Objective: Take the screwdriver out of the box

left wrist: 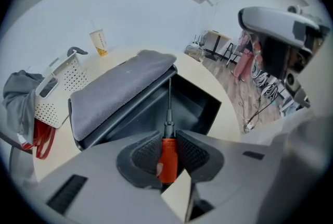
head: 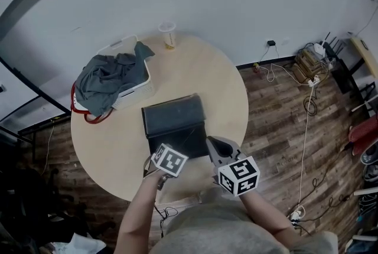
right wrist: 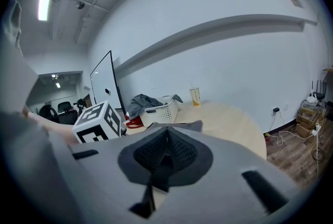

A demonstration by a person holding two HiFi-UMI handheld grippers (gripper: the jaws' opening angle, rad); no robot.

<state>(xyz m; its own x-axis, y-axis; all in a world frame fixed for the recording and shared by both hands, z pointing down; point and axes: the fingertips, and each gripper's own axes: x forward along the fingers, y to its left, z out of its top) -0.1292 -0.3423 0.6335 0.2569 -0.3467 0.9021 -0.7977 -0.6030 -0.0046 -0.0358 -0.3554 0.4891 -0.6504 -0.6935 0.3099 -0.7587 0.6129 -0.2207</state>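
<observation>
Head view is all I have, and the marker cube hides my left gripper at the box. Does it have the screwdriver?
Observer: Yes. The left gripper is shut on the orange handle of the screwdriver.
Operator: Which way does the shaft point?
Observer: Straight out from the gripper, over the open box.
Operator: And the right gripper?
Observer: The right gripper is shut, with nothing in it.
</observation>
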